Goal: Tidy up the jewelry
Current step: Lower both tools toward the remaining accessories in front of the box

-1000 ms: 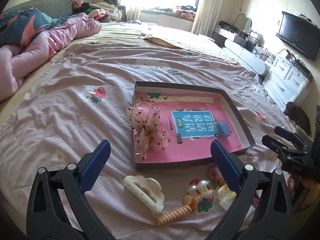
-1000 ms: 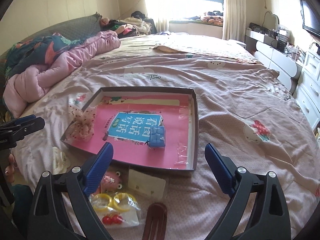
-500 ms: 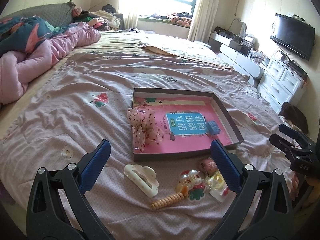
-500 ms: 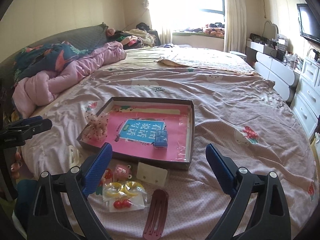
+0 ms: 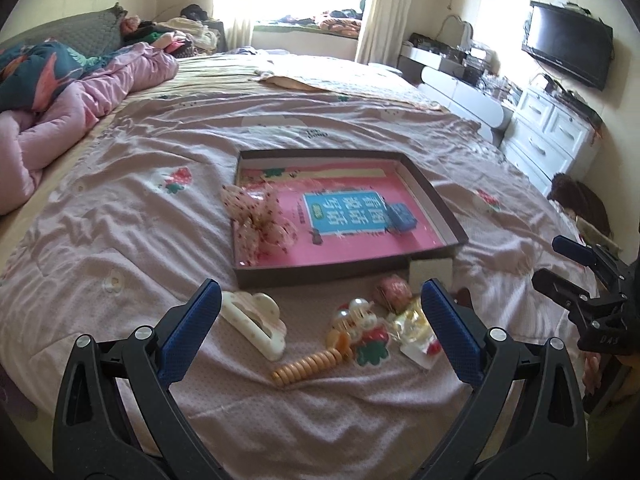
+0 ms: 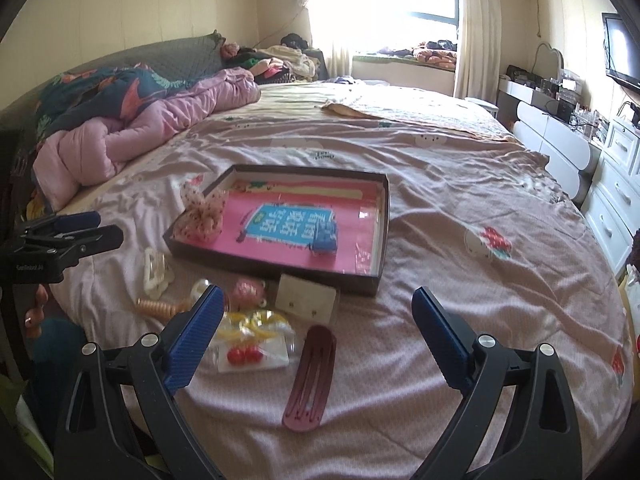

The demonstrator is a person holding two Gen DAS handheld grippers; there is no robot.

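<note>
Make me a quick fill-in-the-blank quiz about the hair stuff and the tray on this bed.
1. The spotted bow lies in the ___.
2. The maroon clip lies on the ___, outside the tray.
3. Both the left tool and right tool are ___.
4. The small clip in the tray is ___.

Missing: tray; bed; open; blue

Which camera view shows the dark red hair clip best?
The right wrist view: the dark red hair clip lies fully visible on the bedspread, its slots clear. In the left wrist view only a dark sliver shows past the left gripper's finger, too little to identify.
</note>
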